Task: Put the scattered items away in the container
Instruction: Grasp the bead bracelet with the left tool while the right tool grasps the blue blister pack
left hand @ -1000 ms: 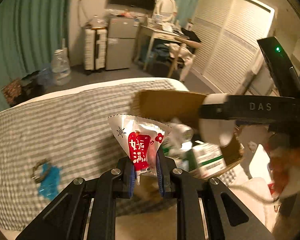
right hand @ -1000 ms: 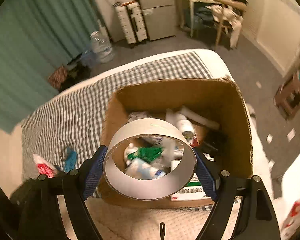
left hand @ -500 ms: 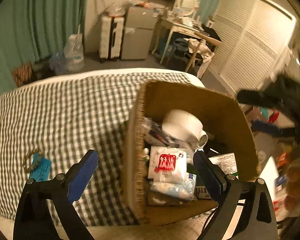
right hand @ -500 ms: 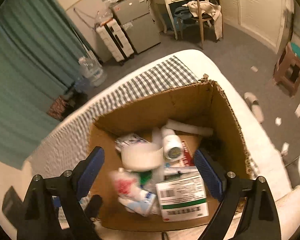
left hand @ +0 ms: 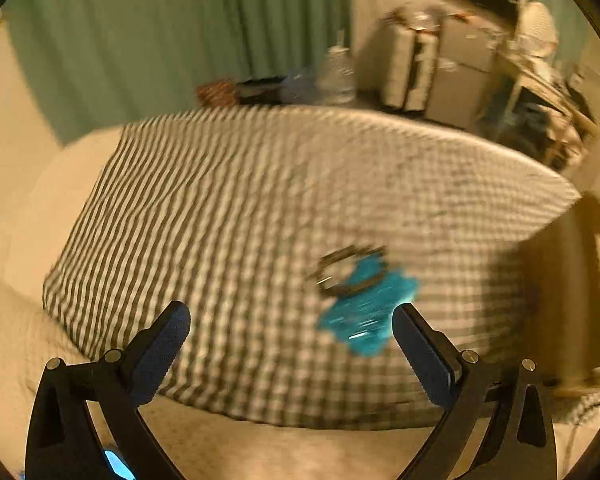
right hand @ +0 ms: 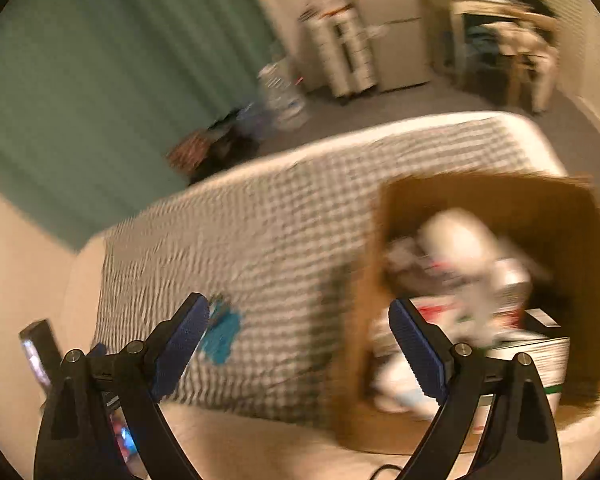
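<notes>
Both the left gripper (left hand: 290, 338) and the right gripper (right hand: 298, 330) are spread and empty, the left framing the blue packet (left hand: 366, 312) at lower right, likely because it lies outside the cardboard box (right hand: 488, 196).

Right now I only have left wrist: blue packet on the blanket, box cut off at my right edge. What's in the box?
Observer: Right wrist looks into the open cardboard box. There's a white roll and a green-striped white carton among blurred items.
Operator: Right side carrying anything?
Observer: No. The right gripper has its jaws wide apart with nothing between them.
Operator: Anything else loose on the blanket?
Observer: In that view only the blue packet lies on the checked blanket. It is left of the box and apart from it.
</notes>
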Motion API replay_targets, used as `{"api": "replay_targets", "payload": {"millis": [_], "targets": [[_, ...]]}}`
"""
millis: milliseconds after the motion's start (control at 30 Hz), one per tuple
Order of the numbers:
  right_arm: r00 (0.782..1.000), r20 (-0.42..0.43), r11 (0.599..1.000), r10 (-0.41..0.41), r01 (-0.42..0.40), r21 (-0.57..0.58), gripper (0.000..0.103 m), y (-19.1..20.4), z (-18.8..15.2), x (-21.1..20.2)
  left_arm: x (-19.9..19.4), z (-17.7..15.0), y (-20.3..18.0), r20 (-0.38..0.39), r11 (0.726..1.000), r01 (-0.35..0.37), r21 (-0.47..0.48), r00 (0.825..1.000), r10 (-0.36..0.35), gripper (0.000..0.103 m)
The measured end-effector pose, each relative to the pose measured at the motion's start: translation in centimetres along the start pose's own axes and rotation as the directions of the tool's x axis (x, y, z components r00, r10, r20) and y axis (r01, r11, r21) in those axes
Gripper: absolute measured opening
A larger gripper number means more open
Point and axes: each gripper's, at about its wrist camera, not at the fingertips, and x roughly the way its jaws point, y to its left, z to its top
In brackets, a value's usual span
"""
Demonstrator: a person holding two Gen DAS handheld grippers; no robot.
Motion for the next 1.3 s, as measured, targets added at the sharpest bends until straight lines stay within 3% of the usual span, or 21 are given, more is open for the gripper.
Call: {"api": "replay_targets", "payload": {"millis": [100,233,300,367,433,567,700,733,767,800,900,967,1067,1167,1233,1300], "targets": [[0.996,-0.092,0.996,0.011,-0.019,-0.092,0.092,5.3,-2.0,5.4,3.4,-2.0,2.1,-0.054,0.996,0.074,-0.047,0.996,-0.077,0.103],[0.984,-0.175,0.995,-0.014,-0.003,-0.095,0.092,7.7,-3.8,11.1,6.5,-2.4,2.7,-0.100,0.985,0.156,-0.071,0.982,-0.163,0.103],[0.978,-0.205,0.995,-0.035,0.016,-0.095,0.084,8.0,-4.5,13.3,7.7,-1.9,2.5,-0.105,0.986,0.151,-0.076,0.982,-0.159,0.103],[0.964,-0.264,0.997,-0.030,0.012,-0.071,0.063,7.6,-5.0,15.9,8.5,-1.8,2.0,-0.107,0.979,0.178,-0.102,0.976,-0.189,0.103],[0.948,-0.319,1.000,0.016,-0.022,-0.016,0.063,6.7,-5.2,17.9,9.1,-2.1,2.2,-0.108,0.972,0.205,-0.115,0.970,-0.217,0.103],[0.918,-0.397,0.999,0.029,-0.036,-0.009,0.061,7.2,-6.1,22.1,9.8,-2.2,2.5,-0.124,0.992,0.065,-0.111,0.989,-0.079,0.103],[0.909,-0.414,0.996,0.053,-0.079,-0.047,0.061,9.4,-5.7,24.6,9.0,-1.9,3.4,-0.075,0.992,-0.034,-0.122,0.997,0.025,0.103],[0.908,-0.414,0.994,0.066,-0.095,-0.051,0.055,9.8,-5.8,24.8,9.0,-1.9,3.8,-0.071,0.990,-0.042,-0.138,0.997,0.032,0.103],[0.902,-0.424,0.991,0.082,-0.120,-0.063,0.032,10.4,-6.0,25.2,9.2,-2.0,4.1,-0.076,0.988,-0.030,-0.153,0.997,0.019,0.103],[0.890,-0.449,0.989,0.084,-0.131,-0.075,0.018,10.8,-6.3,25.6,9.5,-2.1,4.2,-0.083,0.987,-0.012,-0.163,0.997,-0.002,0.103],[0.882,-0.453,0.984,0.129,-0.170,-0.052,0.014,10.6,-6.5,25.3,9.9,-2.0,4.3,-0.085,0.986,0.030,-0.163,0.995,-0.044,0.103],[0.892,-0.424,0.981,0.157,-0.189,-0.035,0.011,9.9,-5.8,24.1,9.9,-2.0,3.8,-0.077,0.989,0.054,-0.138,0.995,-0.065,0.103],[0.926,-0.374,0.984,0.046,-0.106,-0.142,0.010,9.8,-4.7,22.1,9.8,-1.7,2.3,-0.062,0.994,0.085,-0.065,0.994,-0.089,0.103],[0.935,-0.354,0.989,0.028,-0.077,-0.125,0.010,8.7,-3.7,20.8,9.8,-1.2,0.6,-0.058,0.994,0.108,-0.006,0.992,-0.109,0.103],[0.941,-0.316,0.977,-0.122,0.056,-0.208,0.010,8.3,-3.3,20.1,10.0,-0.7,-0.7,-0.062,0.989,0.143,0.036,0.988,-0.141,0.103],[0.931,-0.260,0.942,-0.256,0.180,-0.282,0.011,7.9,-2.9,19.6,10.5,-0.1,-2.4,-0.076,0.976,0.196,0.091,0.979,-0.190,0.103]]}}
